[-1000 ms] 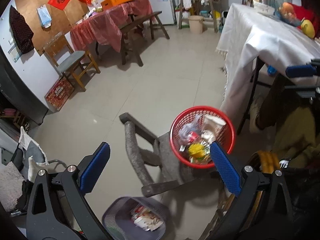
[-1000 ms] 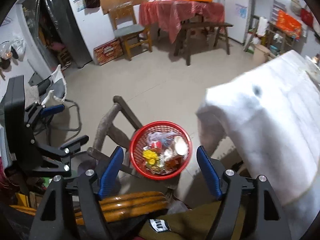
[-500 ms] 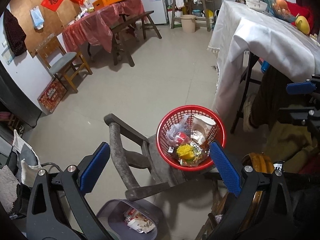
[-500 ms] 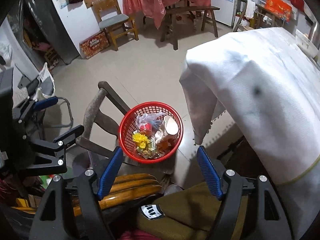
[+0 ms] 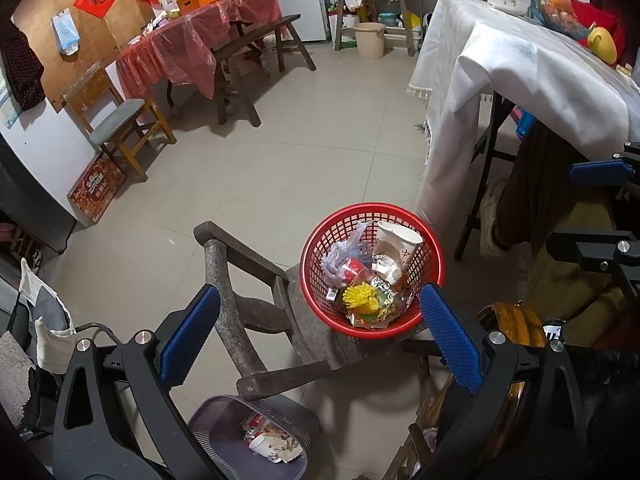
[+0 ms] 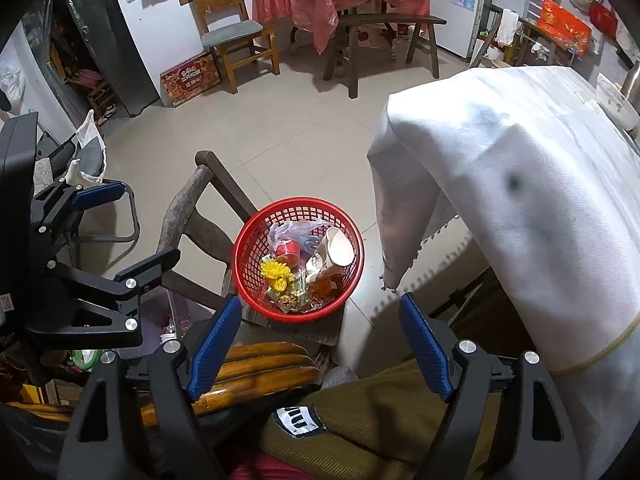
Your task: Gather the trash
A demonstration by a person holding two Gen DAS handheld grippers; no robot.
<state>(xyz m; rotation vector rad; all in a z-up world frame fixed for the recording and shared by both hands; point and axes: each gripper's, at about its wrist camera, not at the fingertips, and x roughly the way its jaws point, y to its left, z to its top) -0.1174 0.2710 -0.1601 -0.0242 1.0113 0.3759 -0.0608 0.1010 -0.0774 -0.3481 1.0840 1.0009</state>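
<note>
A red mesh basket [image 5: 320, 236] [image 6: 248, 236] sits on the seat of an old wooden chair [image 5: 304, 320]. It holds trash: a paper cup [image 5: 394, 244] [image 6: 338, 246], a yellow flower-like piece [image 5: 360, 298] [image 6: 274, 270], plastic film and wrappers. My left gripper [image 5: 319, 289] hovers above the basket's near rim, open and empty. My right gripper [image 6: 320, 299] hangs over the same near rim, its jaws opening with nothing gripped between them. A grey mesh bin [image 5: 224, 428] with trash in it stands on the floor below the left gripper.
A table under a white cloth [image 5: 500, 60] [image 6: 520, 180] stands close on the right, with a person's leg beneath it. A polished wooden chair back [image 6: 248, 364] is right under the grippers. Tiled floor [image 5: 280, 152] spreads beyond, with a red-covered table and bench at the back.
Both grippers have sunk a little toward the basket, which now looks larger and sits higher in the right wrist view. The right jaws stand slightly wider.
</note>
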